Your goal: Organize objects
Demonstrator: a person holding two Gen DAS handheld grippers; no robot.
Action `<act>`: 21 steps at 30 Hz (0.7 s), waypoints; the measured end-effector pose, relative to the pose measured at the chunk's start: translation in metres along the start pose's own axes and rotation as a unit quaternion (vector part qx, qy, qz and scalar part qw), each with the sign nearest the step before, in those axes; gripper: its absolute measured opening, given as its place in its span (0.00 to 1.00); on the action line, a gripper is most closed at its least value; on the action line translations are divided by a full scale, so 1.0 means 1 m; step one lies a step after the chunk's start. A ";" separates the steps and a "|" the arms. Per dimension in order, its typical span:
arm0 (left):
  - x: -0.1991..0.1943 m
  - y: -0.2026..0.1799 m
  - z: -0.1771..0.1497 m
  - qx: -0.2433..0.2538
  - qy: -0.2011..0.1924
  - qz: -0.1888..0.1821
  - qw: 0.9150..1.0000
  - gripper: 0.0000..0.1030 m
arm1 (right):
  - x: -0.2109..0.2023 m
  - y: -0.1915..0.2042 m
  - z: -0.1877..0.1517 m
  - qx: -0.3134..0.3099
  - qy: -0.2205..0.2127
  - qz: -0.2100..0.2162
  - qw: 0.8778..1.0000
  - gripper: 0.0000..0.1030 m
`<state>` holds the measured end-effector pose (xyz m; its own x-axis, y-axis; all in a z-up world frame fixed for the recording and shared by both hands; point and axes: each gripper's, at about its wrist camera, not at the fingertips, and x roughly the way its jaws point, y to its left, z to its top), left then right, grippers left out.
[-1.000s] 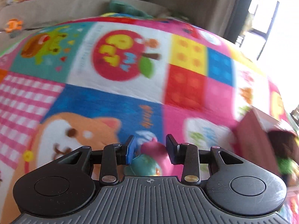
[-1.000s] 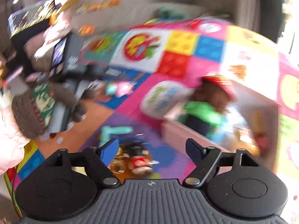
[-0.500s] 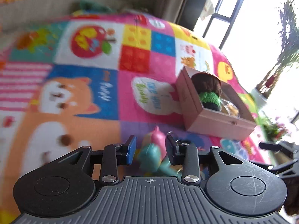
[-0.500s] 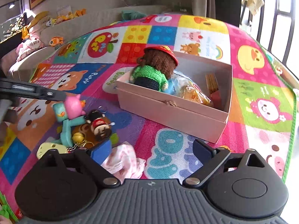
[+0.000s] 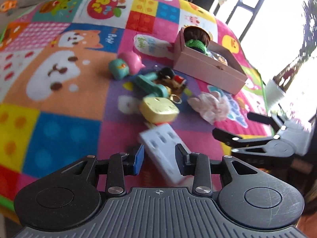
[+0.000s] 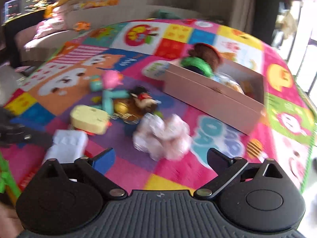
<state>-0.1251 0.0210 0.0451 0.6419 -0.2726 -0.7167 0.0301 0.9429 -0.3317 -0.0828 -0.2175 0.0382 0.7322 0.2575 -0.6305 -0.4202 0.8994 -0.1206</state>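
A scatter of small toys lies on the play mat (image 5: 59, 130), beside a pink box (image 5: 210, 69) that already holds a brown doll (image 5: 196, 36) in a green scarf. Sorting appears only partly done, with the loose pieces yet to be boxed.

The left gripper (image 5: 159, 156) is held low over the mat, its jaws moderately parted and nothing clamped between them; a white block (image 5: 164, 144) lies on the mat just ahead, seen through the gap. If this block is to be taken, the jaws should be lowered squarely across its narrower side and closed only once both pads flank it, since it lies at an angle to them. The yellow block (image 5: 158, 110) just beyond should not be nudged.

The right gripper (image 6: 161, 157) is opened wide and empty, tilted down toward a pink-white fluffy toy (image 6: 162, 136) near it. Being soft, that toy is probably best pinched deep at its middle.
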 end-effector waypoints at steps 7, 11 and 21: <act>0.021 -0.019 -0.001 0.010 0.001 0.034 0.999 0.41 | 0.001 -0.013 -0.021 0.081 -0.043 -0.083 0.992 1.00; 0.023 -0.032 -0.002 0.045 -0.001 0.049 0.998 0.47 | -0.002 -0.026 -0.025 0.114 -0.045 -0.081 0.989 1.00; 0.026 -0.033 -0.002 0.056 -0.006 0.047 0.997 0.50 | 0.017 -0.051 -0.027 0.195 0.016 -0.047 0.980 1.00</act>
<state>-0.1107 -0.0176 0.0360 0.6550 -0.1807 -0.7337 0.0551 0.9798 -0.1921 -0.0634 -0.2680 0.0126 0.7377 0.1623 -0.6553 -0.1114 0.9866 0.1189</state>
